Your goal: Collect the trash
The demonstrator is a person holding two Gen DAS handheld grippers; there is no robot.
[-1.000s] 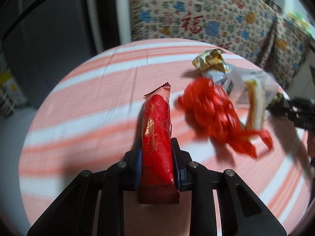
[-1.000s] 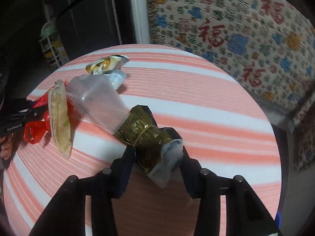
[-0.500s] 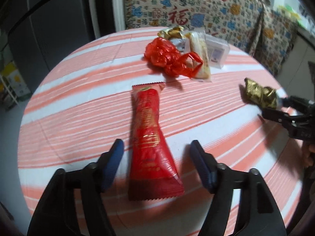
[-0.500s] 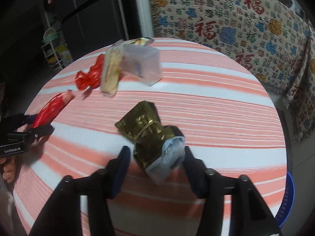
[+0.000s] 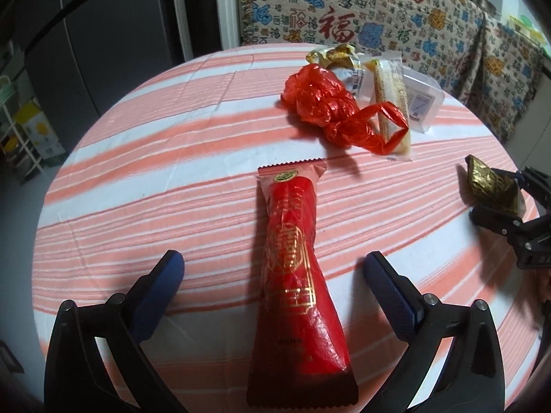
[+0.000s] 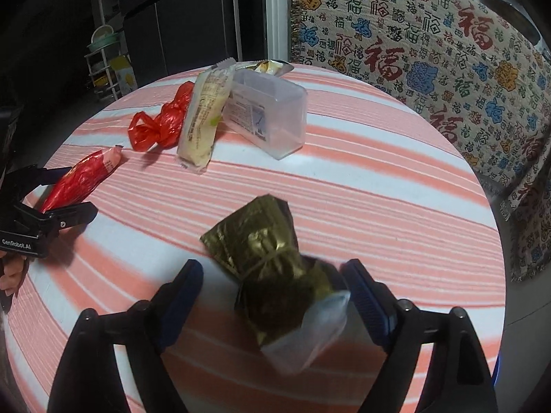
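A long red snack packet (image 5: 296,275) lies on the round striped table (image 5: 155,179) between the wide-open fingers of my left gripper (image 5: 273,268), touching neither. It also shows in the right wrist view (image 6: 82,179). A crumpled gold foil wrapper (image 6: 272,261) lies between the open fingers of my right gripper (image 6: 272,282); it also shows in the left wrist view (image 5: 489,184). Farther back lie a crumpled red plastic bag (image 5: 330,106), a pale yellow snack bar packet (image 5: 389,93), a clear plastic box (image 6: 268,113) and a small gold-white wrapper (image 5: 330,55).
A patterned cloth with red and blue characters (image 6: 430,51) covers furniture behind the table. A dark fridge (image 6: 193,17) and a small rack (image 6: 103,58) stand at the back left. The table edge drops off at the right (image 6: 496,241).
Both grippers drew back from the pile with their items, then opened. The red packet and the gold wrapper now lie loose on the table between the fingers.
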